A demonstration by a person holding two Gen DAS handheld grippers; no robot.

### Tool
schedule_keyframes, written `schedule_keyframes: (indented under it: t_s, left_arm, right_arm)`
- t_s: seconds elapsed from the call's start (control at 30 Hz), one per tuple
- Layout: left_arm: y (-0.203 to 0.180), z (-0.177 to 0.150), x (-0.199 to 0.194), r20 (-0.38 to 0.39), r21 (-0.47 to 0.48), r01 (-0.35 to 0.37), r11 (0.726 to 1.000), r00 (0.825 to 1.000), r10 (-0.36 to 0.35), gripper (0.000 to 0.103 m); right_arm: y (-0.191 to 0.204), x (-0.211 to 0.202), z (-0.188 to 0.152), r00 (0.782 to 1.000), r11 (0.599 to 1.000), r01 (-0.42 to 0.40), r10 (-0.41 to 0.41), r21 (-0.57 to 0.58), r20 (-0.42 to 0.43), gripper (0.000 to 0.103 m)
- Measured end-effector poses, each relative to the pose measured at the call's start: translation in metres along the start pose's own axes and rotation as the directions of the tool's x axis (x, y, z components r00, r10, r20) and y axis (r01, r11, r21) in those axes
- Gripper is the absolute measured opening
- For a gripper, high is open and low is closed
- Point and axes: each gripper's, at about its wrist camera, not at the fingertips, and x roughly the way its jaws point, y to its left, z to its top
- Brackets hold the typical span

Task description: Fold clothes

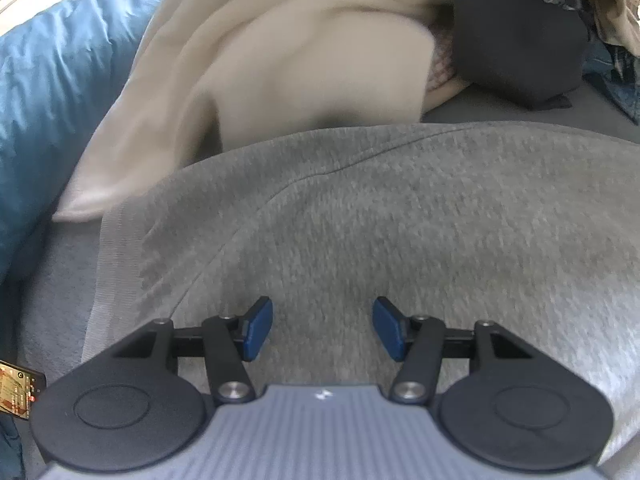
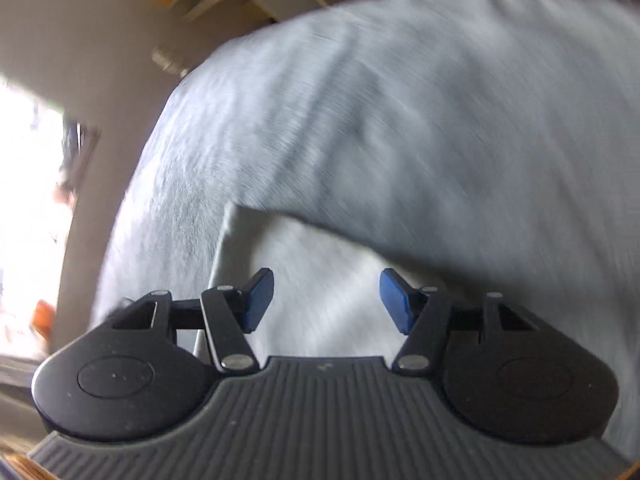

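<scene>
Down low, the left gripper hovers just over a grey sweatshirt, its blue pads spread wide with nothing between them. The sweatshirt lies flat on the bed, with a ribbed band along its left edge and a curved seam running up and to the right. A cream garment sits beyond it, a dark one at far right and a blue duvet at left.

The right gripper is likewise spread and empty, above a pale cloth corner on the light sheet; blur hides whether this is the same garment.

From the ribbed edge, the sweatshirt's long axis seems to run left to right across the left view, though its ends are out of frame. For a clean fold, I judge it best to pinch near an edge or corner, both layers together, rather than mid-panel where fabric bunches.
</scene>
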Motion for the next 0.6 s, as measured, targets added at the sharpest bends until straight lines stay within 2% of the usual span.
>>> schedule_keyframes:
  t_s: [0.17, 0.23, 0.43, 0.6]
  left_arm:
    - [0.001, -0.008, -0.012, 0.011, 0.013, 0.003, 1.000, 1.000, -0.003, 0.057]
    - [0.000, -0.013, -0.015, 0.015, 0.010, 0.004, 1.000, 1.000, -0.005, 0.057]
    - [0.006, -0.021, -0.021, 0.011, 0.009, 0.016, 1.000, 1.000, -0.016, 0.057]
    - [0.005, -0.023, -0.024, 0.009, 0.010, 0.019, 1.000, 1.000, -0.019, 0.057]
  right_arm:
    - [-0.033, 0.007, -0.021, 0.999, 0.996, -0.013, 0.016, 0.088, -0.035, 0.056]
    - [-0.031, 0.013, -0.024, 0.999, 0.996, -0.032, 0.035, 0.082, -0.037, 0.054]
    - [-0.016, 0.028, -0.030, 0.999, 1.000, -0.019, 0.019, 0.016, -0.044, 0.045]
    - [-0.019, 0.035, -0.033, 0.998, 0.998, 0.029, -0.026, 0.053, -0.058, 0.036]
